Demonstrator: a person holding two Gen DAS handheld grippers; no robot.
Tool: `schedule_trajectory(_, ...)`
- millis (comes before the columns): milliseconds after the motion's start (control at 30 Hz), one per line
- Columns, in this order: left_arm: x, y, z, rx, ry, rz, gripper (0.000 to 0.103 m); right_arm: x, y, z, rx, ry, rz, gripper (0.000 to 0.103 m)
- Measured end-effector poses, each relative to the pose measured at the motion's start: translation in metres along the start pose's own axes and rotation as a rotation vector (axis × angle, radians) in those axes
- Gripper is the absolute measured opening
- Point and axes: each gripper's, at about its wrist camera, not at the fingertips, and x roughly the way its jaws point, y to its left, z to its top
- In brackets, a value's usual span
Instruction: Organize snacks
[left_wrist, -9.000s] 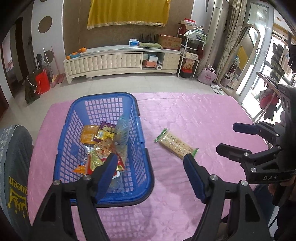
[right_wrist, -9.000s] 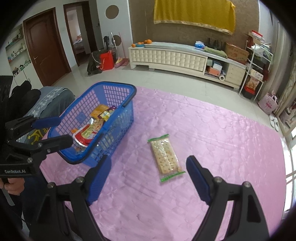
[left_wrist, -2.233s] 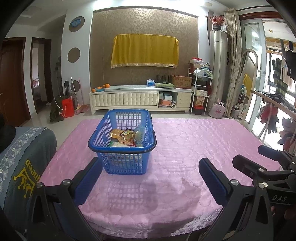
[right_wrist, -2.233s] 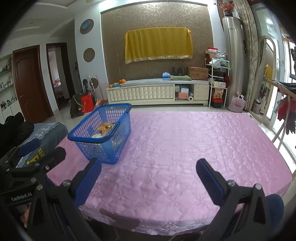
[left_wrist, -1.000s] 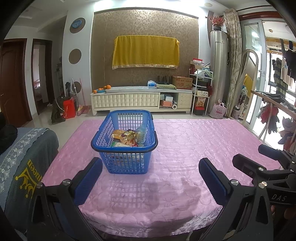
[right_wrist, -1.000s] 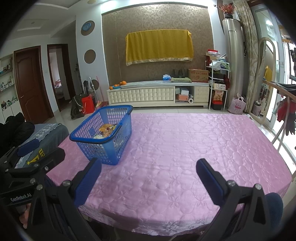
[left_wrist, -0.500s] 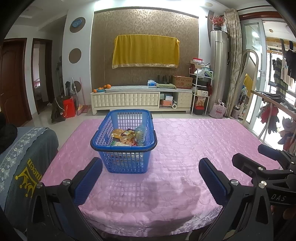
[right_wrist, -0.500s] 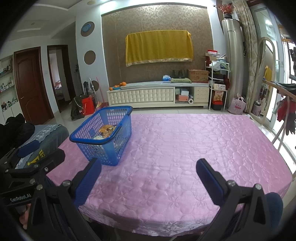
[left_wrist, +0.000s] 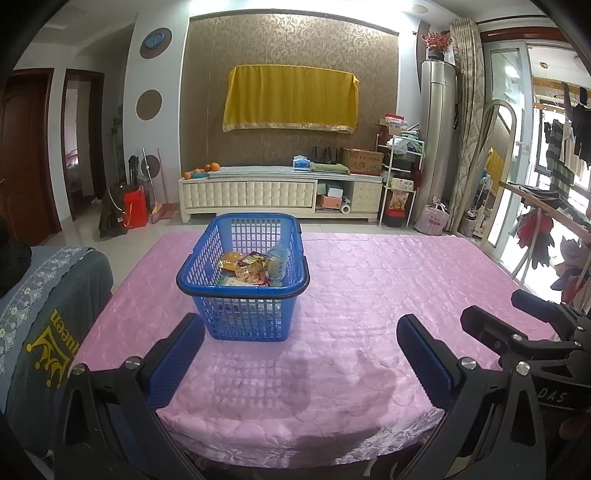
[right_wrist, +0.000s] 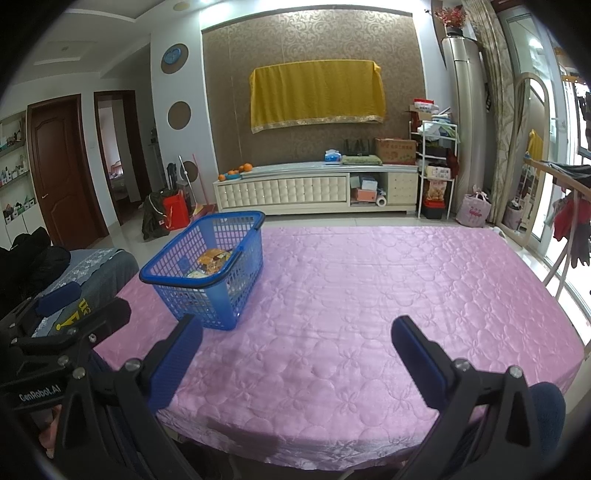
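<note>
Currently, we hold the left gripper (left_wrist: 300, 345) level and low at the near edge of the pink tablecloth (left_wrist: 369, 295), its camera looking across the table toward the far wall. Its blue-padded fingers (left_wrist: 176, 360) are spread wide and grasp nothing. The right gripper (right_wrist: 296, 349) sits in the same level pose near that edge, fingers (right_wrist: 417, 363) likewise spread wide and empty; in the left wrist view its black frame shows at the right margin, well apart from the left gripper.

The blue basket (left_wrist: 243, 317) stands upright on the cloth, left of the table's centre, just beyond the left gripper's left finger. Its long axis runs away from us toward the cream cabinet (left_wrist: 251, 194) at the far wall, and one short end faces us. Its black handle (left_wrist: 242, 293) lies folded along the rim. The snack packets (left_wrist: 243, 267) lie inside, in a loose pile, with a clear bottle (left_wrist: 277, 260) leaning at their right side.

Compared with the view nine seconds back, we now see both grippers drawn away from the basket and levelled, and the cracker packet that lay on the cloth beside the basket is gone from there. Against the view half a second back, basket and grippers are all but unchanged
</note>
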Motion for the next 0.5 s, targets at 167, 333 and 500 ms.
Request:
schedule_trajectory(167,-0.0005,-0.0011,-0.0015,0.009,-0.004,0.004,0.103,-0.0012,0.0008,0.0006,0.002,-0.002,0.001,0.103)
schedule_trajectory(333,0.0006,-0.0003,-0.0024,0.007,-0.001,0.003,0.103,-0.0017,0.002,-0.001,0.001,-0.005,0.001,0.103)
schedule_trajectory(500,0.0007,-0.0004,-0.0031,0.008,0.003,0.005,0.103,-0.0015,0.0024,-0.0014,0.002,-0.003,-0.001,0.103)
